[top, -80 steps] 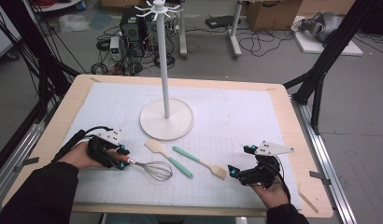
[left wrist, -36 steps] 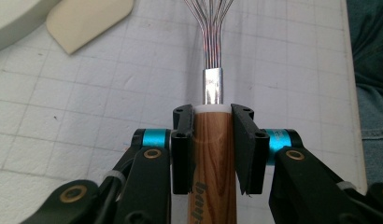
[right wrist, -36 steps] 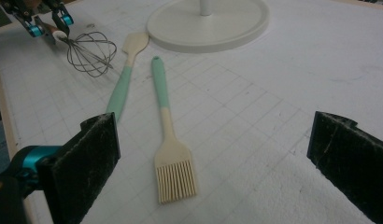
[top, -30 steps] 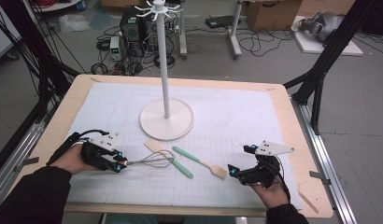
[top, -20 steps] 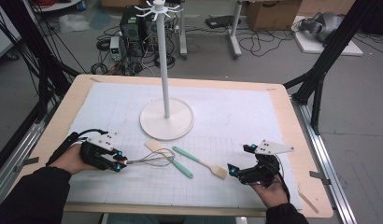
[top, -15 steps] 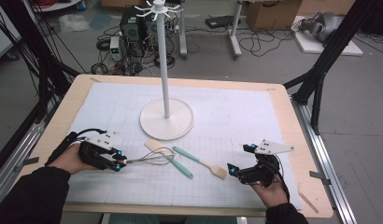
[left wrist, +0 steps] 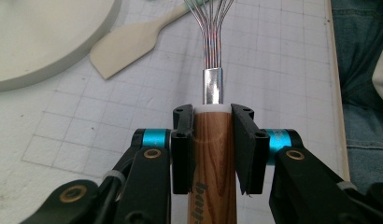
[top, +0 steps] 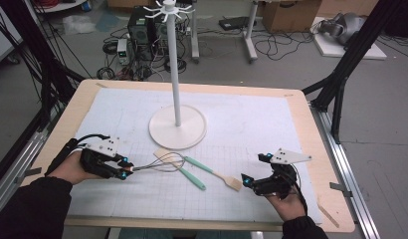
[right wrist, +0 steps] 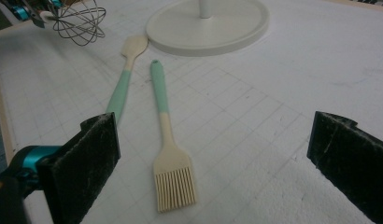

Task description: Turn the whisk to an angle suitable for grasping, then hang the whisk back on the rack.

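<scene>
Workshop setting: pale wooden bench [top: 319, 149] covered by a white gridded mat [top: 252, 124], with grey floor, cables and boxes beyond it.

Writing: dark lettering is printed low on the wooden whisk handle in the left gripper view, partly hidden by the jaws and not readable. No other label can be made out.

Nearest the person, left: left hand-held gripper [top: 123, 168], black with blue accents, held in the left hand [top: 75, 167]. Its jaws are pressed against both sides of the brown wooden handle of a wire whisk [left wrist: 213, 140], just below the white collar and chrome ferrule. The wires run away from the jaws across the mat; in the high view the wire head lies toward the middle of the bench, near the spatula blade.

Nearest the person, right: right hand-held gripper [top: 251, 172], carrying a grey three-cornered plate, held in the right hand [top: 286, 201]. Its jaws are spread wide and hold nothing; the mat shows between them.

Middle: cream-bristled pastry brush with mint-green handle [right wrist: 167, 140], flat on the mat, bristles toward the right hand-held gripper. Beside it, apart, lies a cream spatula with mint-green handle [right wrist: 124, 77].

Farther: white round-based stand with a tall post and hooked top [top: 177, 127], upright on the mat behind the utensils.
</scene>
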